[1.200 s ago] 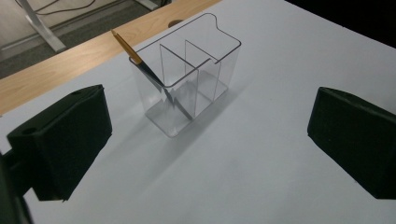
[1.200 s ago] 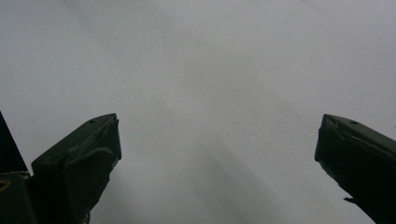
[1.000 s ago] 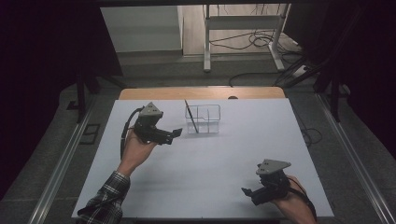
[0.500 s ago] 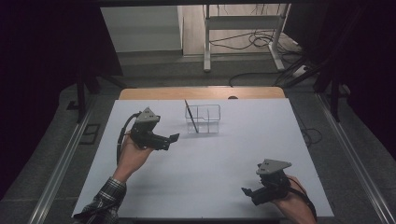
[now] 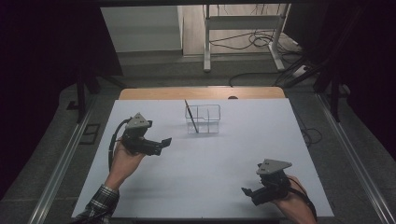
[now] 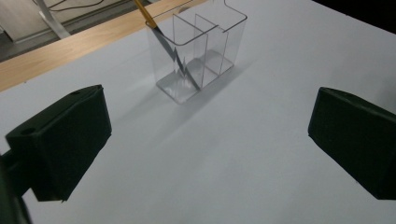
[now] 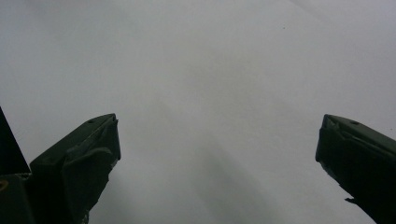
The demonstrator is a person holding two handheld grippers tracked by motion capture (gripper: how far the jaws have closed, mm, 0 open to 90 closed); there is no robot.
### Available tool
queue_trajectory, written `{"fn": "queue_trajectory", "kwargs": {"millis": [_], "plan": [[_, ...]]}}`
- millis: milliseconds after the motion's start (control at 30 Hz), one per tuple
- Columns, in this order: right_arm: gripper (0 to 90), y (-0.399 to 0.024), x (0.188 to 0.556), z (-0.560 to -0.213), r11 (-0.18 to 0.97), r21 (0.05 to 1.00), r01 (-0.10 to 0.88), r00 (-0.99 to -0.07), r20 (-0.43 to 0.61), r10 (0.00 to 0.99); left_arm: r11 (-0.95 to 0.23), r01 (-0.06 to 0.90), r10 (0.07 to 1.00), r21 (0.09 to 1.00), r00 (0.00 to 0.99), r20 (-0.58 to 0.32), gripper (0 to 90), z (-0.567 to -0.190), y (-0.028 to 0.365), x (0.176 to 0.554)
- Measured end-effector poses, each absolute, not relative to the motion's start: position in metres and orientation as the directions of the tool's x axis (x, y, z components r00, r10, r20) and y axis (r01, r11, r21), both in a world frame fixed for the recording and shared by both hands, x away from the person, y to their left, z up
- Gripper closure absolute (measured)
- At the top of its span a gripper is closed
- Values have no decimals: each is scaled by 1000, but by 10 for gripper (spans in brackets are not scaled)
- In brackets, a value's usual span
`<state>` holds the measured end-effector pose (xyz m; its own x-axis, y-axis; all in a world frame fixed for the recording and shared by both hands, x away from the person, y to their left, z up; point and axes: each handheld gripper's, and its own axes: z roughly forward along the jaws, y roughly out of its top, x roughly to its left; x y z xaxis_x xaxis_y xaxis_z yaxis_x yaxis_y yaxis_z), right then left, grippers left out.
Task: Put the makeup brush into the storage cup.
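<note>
My main risk: the clear plastic three-compartment holder is light, so a jaw clipping its rim would tip it and spill the yellow-ended pencil leaning in its end compartment. The holder stands toward the far middle of the white table. My left gripper, jaws spread and empty, points at the holder from near it. My right gripper, likewise spread, hovers low at the near edge.

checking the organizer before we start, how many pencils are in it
1: a pencil leans tilted in the end compartment of the clear organizer, nearest the wooden table edge. The other compartments look empty.
</note>
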<state>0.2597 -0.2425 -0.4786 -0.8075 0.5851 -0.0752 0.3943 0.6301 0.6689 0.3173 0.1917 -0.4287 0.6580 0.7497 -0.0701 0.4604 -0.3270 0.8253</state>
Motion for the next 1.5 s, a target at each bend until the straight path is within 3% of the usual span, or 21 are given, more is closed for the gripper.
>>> {"fn": "queue_trajectory", "kwargs": {"millis": [1500], "plan": [[0, -247, 258, -473, 592, 700, 400, -784, -73, 616, -300, 469, 765, 831, 638, -84, 4, -456, 195, 260]]}}
